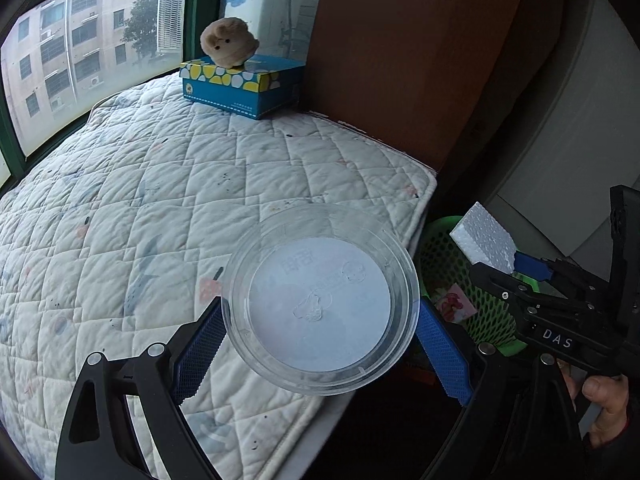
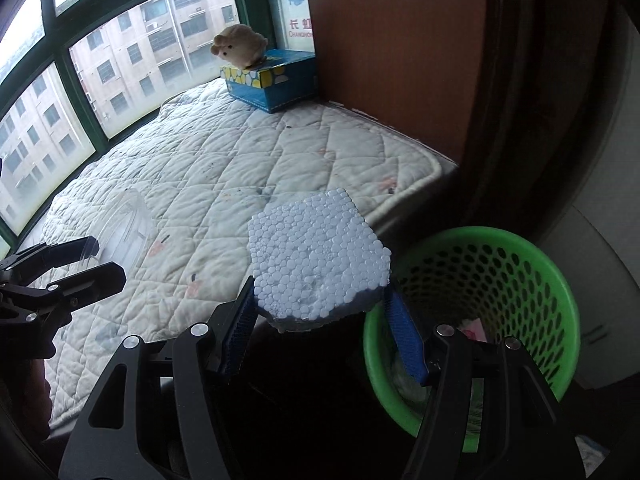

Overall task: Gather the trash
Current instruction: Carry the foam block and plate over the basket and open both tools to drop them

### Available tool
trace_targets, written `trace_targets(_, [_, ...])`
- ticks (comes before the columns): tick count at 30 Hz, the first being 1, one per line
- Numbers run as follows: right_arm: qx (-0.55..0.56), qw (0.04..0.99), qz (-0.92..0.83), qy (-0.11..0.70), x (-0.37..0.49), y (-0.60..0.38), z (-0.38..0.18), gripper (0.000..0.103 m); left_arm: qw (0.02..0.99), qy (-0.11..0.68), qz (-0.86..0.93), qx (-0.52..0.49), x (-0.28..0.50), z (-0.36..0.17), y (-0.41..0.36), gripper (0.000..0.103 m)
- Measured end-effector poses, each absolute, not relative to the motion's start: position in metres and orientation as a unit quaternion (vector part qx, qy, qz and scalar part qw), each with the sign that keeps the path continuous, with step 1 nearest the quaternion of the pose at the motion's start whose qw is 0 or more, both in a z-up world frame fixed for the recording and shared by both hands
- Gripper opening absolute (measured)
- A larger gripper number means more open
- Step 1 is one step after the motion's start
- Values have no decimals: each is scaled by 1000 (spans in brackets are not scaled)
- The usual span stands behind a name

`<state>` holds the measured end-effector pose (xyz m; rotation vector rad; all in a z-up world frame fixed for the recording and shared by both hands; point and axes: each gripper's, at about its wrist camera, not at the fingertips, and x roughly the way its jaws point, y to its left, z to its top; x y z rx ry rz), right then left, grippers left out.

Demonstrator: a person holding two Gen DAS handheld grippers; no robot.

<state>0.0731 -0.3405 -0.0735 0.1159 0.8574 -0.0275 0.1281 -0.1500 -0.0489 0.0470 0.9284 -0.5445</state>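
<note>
Trash in both your tools. Your left gripper [image 1: 320, 344] is clamped across a clear plastic lid [image 1: 320, 312], blue ribbed pads [image 1: 442, 354] pressing its rim on opp. sides. Lid is round, transparent, shallow-rimmed, w/ a white paper disc under it bearing faint pale-blue characters, not legible. It hangs over the near edge of the quilted pad [image 1: 160, 200].

Your right gripper [image 2: 322, 326] is closed on a styrofoam chunk [image 2: 320, 256]: white, beaded texture, irregular many-sided slab, broken-looking lower edge. Pads grip its lower corners. Chunk sits just left of the green basket [image 2: 532, 256] rim, above the dark gap betw. pad and basket. In left wrist view the same chunk [image 1: 484, 242] reads as a thick white block over the basket [image 1: 440, 252]. Right tool [image 1: 560, 300] body carries white letters "DAS".

Basket: round, bright green plastic, perforated wall w/ rows of holes. Inside: a pink-printed wrapper [image 1: 456, 306], plus pale stuff lower down, can't ID.

Pad: white, diamond-stitched, small faded prints, piped rounded corner. Far end: blue tissue box [image 2: 272, 80] w/ yellow/white pebble pattern, beige plush toy [image 2: 240, 46] on top. Behind it, a box [image 2: 298, 4] w/ red "长虹", Latin text below cut off. Brown wood panel [image 2: 392, 60] to the right.
</note>
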Motion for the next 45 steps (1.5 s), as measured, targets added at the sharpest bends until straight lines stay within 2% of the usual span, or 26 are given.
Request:
trace_targets(26, [104,893,-87,428,10,-450,-76,63,830,448,-324,71,117,-44,-270,89])
trace_targets(31, [113,890,-95,430,3,-466,-78,71,825,449,-333,79,116,-45,-292,89])
trace_targets(45, [123,892,-95,424,-14,-481,-77,76,814,451,-353,96,107,-48,-338,89])
